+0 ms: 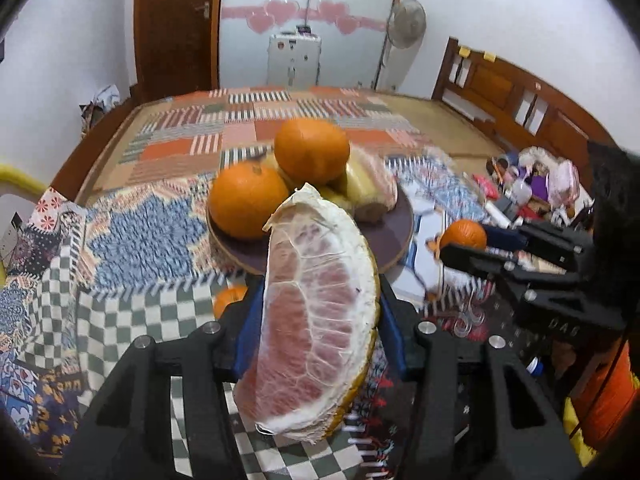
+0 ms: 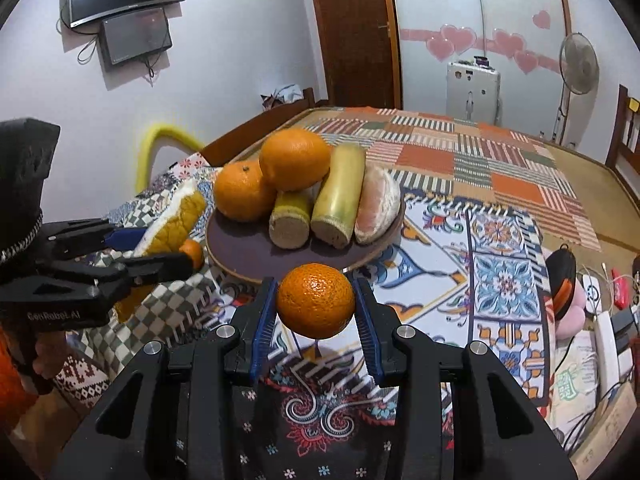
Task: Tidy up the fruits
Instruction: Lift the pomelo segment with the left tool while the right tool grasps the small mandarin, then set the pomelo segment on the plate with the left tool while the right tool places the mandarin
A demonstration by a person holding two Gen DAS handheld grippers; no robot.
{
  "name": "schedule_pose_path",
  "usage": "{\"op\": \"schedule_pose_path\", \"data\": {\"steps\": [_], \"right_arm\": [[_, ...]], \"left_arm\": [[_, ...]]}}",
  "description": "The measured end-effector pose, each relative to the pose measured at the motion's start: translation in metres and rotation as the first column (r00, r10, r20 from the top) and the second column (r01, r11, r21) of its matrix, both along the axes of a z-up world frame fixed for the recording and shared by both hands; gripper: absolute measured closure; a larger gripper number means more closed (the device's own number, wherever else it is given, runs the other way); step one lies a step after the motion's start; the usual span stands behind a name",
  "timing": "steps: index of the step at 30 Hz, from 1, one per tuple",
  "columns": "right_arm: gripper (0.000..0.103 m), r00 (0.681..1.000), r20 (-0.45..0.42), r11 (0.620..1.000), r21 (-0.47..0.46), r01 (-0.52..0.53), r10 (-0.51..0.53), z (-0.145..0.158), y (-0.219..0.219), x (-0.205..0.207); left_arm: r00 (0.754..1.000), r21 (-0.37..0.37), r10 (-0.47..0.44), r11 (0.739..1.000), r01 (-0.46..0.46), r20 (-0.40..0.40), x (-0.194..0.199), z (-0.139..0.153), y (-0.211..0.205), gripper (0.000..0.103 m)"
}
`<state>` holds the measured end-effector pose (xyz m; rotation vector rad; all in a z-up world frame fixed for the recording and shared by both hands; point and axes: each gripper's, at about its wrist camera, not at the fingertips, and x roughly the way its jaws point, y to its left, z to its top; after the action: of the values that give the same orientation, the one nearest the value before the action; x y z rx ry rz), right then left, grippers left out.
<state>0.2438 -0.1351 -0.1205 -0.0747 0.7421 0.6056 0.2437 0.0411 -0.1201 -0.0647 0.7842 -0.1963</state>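
Observation:
My left gripper is shut on a large pink pomelo wedge, held just in front of the brown plate. The plate carries two oranges, cut sugarcane-like pieces and another pomelo wedge. My right gripper is shut on an orange, held above the cloth just in front of the plate. That gripper and its orange show at the right of the left wrist view. The left gripper with its wedge shows at the left of the right wrist view.
A small orange lies on the cloth behind the left gripper's fingers. The bed is covered with patterned cloths. Clutter of small items lies at the right. A wooden headboard, a fan and a door stand behind.

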Motion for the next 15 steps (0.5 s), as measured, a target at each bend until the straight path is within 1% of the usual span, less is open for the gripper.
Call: {"op": "schedule_pose_path", "data": {"steps": [4,7,12,15], "right_arm": [[0.068,1.000,0.017,1.000,0.011,0.000,0.000,0.006,0.002,0.005],[0.068,1.000,0.030,1.000,0.012,-0.001,0.001,0.008,0.005,0.010],[0.068,0.999,0.039,1.000,0.012,-0.006,0.005,0.008,0.012,0.021],[0.068,0.999,0.040,1.000,0.004,-0.010,0.010,0.006,0.016,0.025]], "left_arm": [[0.999,-0.008,0.024,1.000,-0.023,0.045,0.007,0.012,0.004,0.051],[0.997,-0.022,0.042,0.999,-0.041,0.061,0.018,0.018,0.005,0.051],[0.993,-0.018,0.064,0.998,-0.062,0.101,0.035,0.027,0.007,0.051],[0.991,-0.022,0.074,0.997,-0.072,0.109,0.046,0.029,0.007,0.051]]}}
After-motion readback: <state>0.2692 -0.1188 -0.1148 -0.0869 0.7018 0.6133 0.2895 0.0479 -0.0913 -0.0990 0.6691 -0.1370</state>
